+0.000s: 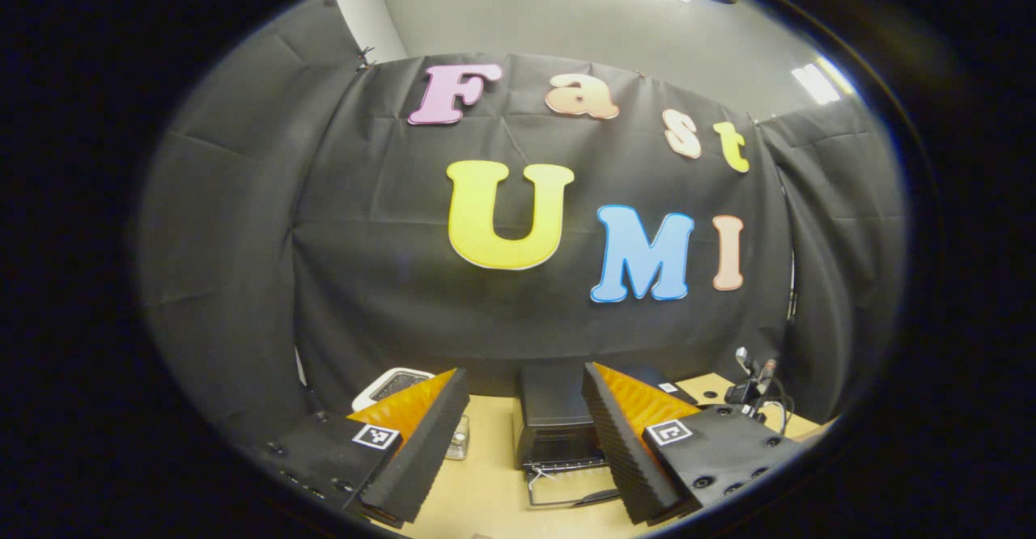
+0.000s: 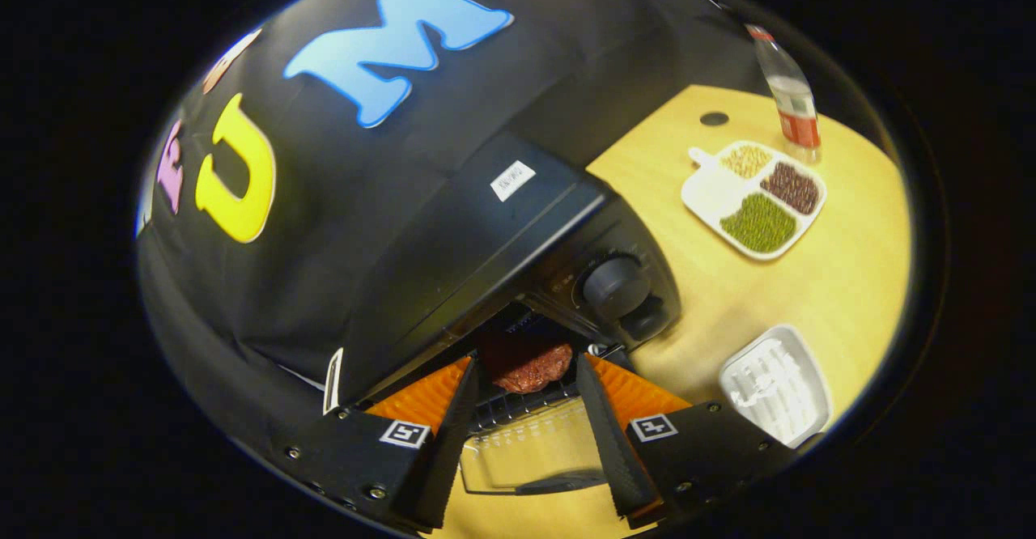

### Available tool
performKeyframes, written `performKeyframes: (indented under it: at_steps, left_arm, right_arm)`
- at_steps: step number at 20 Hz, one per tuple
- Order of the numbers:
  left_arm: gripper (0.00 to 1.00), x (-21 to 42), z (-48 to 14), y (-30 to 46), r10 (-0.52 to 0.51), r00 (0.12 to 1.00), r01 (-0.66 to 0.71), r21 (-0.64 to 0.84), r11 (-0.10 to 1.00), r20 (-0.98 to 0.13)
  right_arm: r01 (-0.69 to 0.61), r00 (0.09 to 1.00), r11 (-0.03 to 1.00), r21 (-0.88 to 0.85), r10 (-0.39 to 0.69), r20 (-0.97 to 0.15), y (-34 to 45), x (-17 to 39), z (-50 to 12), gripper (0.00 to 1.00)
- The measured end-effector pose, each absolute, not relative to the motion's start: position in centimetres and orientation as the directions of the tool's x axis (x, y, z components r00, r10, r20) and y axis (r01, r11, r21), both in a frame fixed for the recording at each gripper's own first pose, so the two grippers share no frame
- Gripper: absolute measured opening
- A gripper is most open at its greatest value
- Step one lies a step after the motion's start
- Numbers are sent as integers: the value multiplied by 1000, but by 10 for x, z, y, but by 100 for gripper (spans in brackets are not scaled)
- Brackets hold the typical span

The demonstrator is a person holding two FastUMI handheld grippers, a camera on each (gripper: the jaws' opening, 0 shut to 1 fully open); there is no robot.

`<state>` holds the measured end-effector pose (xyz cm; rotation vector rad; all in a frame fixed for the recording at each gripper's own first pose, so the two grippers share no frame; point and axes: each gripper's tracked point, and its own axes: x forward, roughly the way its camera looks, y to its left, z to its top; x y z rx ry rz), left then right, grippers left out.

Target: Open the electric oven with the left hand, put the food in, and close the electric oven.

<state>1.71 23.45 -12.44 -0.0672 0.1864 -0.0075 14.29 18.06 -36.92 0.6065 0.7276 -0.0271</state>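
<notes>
Wooden table [image 2: 842,280] carries the black electric oven [image 2: 518,239], door [image 2: 526,458] dropped open. Meat patty [image 2: 530,367] sits inside on the rack, w/ right gripper [image 2: 526,409] spread wide & empty just in front. Left gripper [image 1: 526,442] also wide apart, empty, held well back from oven. Sectioned bean tray [image 2: 757,197] & white tray [image 2: 773,385] lie right of oven.

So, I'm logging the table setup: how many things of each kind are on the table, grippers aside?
Electric oven: 1
Meat patty: 1
Divided dish of beans: 1
Empty white tray: 1
Bottle: 1
Small glass jar: 1
Total: 6
</notes>
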Motion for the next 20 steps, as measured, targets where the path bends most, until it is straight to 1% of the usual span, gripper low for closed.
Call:
performKeyframes:
  at_steps: [3,6,9,11,12,13,14,15,18,20]
  left_arm:
    - [99,21,-131,215,-32,981,18,-75,997,-192]
    - [99,24,-132,194,-49,981,34,-80,996,-189]
    - [99,26,-128,174,-62,981,50,-74,996,-181]
    - [95,26,-126,159,-75,981,64,-68,996,-177]
    - [99,26,-124,150,-87,981,76,-67,995,-175]
    - [99,25,-122,140,-97,981,87,-65,994,-169]
    - [99,26,-118,133,-103,982,94,-62,994,-157]
    - [99,26,-113,125,-108,983,100,-61,993,-146]
    - [99,25,-111,105,-114,984,106,-66,992,-138]
    - [99,24,-116,93,-124,980,115,-66,991,-156]
  right_arm:
    - [125,808,905,406,145,-571,162,125,-323,75]
    - [32,881,959,283,106,-461,146,109,-263,75]
    - [-35,937,984,176,94,-336,132,90,-198,75]
    - [-59,969,990,128,87,-230,124,78,-150,75]
    - [-72,977,991,114,93,-194,121,70,-127,75]
    - [-82,981,991,109,100,-166,118,61,-109,65]
    - [-91,984,990,106,106,-145,114,54,-94,76]
    - [-94,987,990,101,106,-124,110,47,-80,80]
    - [-49,998,999,17,49,-49,85,34,-48,99]
    - [-50,998,999,-9,50,-30,80,27,-44,99]
